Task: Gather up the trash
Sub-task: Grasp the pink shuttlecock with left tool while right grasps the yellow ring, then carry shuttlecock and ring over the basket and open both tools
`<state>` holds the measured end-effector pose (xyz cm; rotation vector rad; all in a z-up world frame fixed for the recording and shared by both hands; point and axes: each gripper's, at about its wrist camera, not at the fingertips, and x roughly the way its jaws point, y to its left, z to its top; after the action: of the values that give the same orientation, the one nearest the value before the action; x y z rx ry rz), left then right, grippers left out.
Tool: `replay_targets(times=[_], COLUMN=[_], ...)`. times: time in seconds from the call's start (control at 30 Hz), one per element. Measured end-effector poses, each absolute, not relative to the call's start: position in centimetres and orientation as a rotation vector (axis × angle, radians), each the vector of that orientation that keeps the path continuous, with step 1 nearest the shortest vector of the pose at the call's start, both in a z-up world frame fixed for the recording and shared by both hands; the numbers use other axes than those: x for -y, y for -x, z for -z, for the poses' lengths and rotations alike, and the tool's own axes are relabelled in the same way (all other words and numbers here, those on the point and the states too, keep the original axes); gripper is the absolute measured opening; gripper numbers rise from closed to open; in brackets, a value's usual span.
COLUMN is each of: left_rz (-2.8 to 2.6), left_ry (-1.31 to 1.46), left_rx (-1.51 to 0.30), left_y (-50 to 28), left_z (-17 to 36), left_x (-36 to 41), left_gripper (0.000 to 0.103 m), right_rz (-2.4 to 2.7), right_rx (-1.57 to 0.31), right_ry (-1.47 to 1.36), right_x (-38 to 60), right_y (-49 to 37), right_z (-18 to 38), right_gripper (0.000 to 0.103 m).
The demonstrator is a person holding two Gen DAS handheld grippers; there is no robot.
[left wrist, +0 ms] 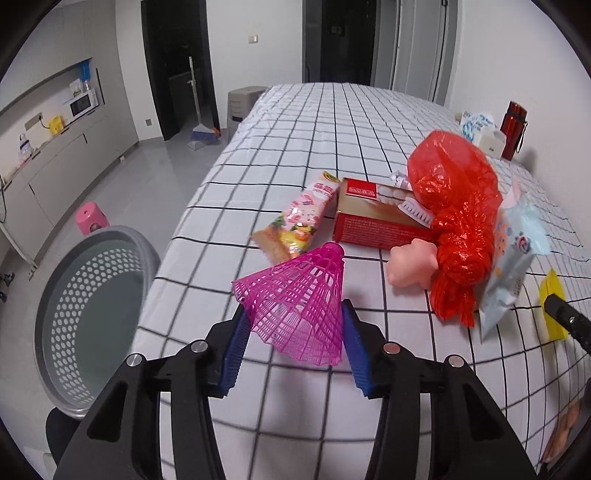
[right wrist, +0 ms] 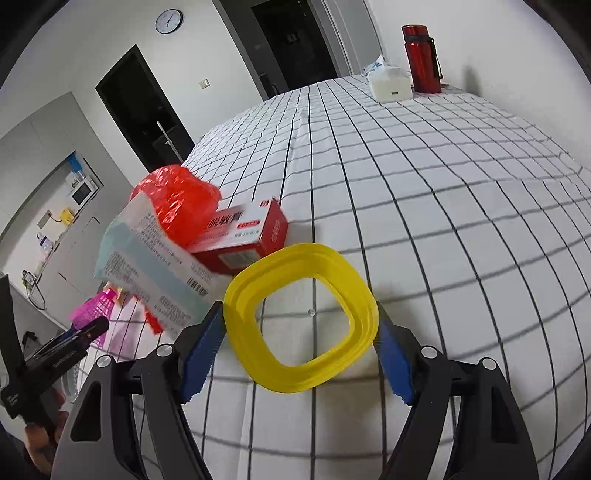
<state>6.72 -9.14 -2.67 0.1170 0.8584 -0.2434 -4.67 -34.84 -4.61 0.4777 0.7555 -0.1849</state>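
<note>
I'm working over a table under a white checked cloth [left wrist: 314, 122], with grey floor and dark doorways behind it. Far left of the cloth, down on the floor, the grey perforated basket [left wrist: 92, 317] is standing with nothing showing inside it; only my left view is catching it, along with a pink stool [left wrist: 90, 218] and a broom [left wrist: 201, 129]. My left gripper [left wrist: 295, 325] is pinching the pink mesh shuttlecock [left wrist: 299, 306] by its skirt, blue pads pressing both sides, just off the cloth's near edge. Right of it on the cloth: a snack wrapper [left wrist: 299, 218], a red box [left wrist: 373, 218], a red plastic bag [left wrist: 454, 206], a pale blue packet [left wrist: 513, 258]. My right view alone is showing the wall clock [right wrist: 168, 21]. My right gripper [right wrist: 301, 332] is clamping a yellow ring-shaped frame [right wrist: 301, 321], pads touching its two sides. At the cloth's far right are a tissue pack [right wrist: 389, 81] and a red flask [right wrist: 421, 59].
</note>
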Motion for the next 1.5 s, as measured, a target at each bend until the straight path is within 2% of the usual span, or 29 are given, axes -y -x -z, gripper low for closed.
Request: replay_targets(times=[0.33, 0.6, 0.97, 1.5], left_rz=[0.216, 0.119, -0.005, -0.052], left_ry=[-0.058, -0.023, 0.030, 0.077], left_rx=[-0.814, -0.787, -0.779, -0.861], left_y=[-4.3, -3.1, -5.0, -9.4], left_z=[1.3, 0.8, 1.3, 5.5], left_x=[3.7, -3.9, -12.7, -17.9], left_gripper=[0.047, 0.047, 0.047, 0.048], right_rz=[0.125, -0.057, -0.307, -0.416], right_rx=[-0.731, -0.701, -0.800, -0.942], right_ry=[-0.387, -0.303, -0.207, -0.095], right_x=[28.6, 20.5, 8.2, -2.6], right_y=[7.1, 4.7, -4.2, -12.0], right_z=[1.5, -0.9, 0.4, 4.4], right_gripper=[0.074, 0.074, 0.074, 0.074])
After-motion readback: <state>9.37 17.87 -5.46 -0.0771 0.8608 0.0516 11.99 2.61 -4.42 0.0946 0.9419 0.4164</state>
